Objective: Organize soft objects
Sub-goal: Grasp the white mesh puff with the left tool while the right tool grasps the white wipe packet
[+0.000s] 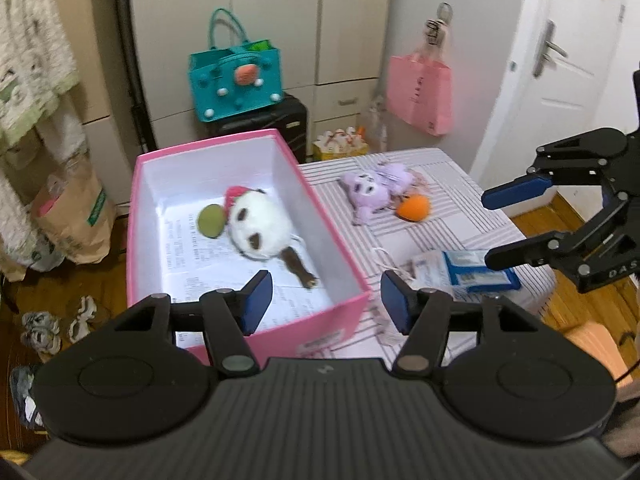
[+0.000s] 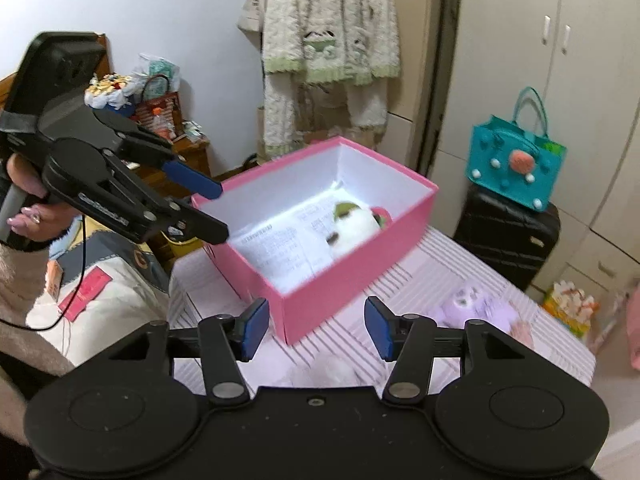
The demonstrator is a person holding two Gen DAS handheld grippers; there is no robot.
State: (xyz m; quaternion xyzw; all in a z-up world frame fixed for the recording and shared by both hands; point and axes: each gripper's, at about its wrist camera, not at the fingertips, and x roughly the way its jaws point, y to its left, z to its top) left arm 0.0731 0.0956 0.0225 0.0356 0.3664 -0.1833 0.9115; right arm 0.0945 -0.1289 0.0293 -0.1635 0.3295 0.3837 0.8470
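Hovering with nothing between their pads, the left claw (image 1: pixel 326 300) and right claw (image 2: pixel 316 328) hang released while the panda toy (image 1: pixel 258 222) lies in the pink box (image 1: pixel 134 220), leaving the purple toy (image 1: pixel 374 190) and orange ball (image 1: pixel 414 208) on the counter (image 1: pixel 452 216).

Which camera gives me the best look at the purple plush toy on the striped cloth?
The left wrist view: the purple plush toy lies whole and unobstructed. In the right wrist view it is blurred and partly hidden behind that claw's finger.
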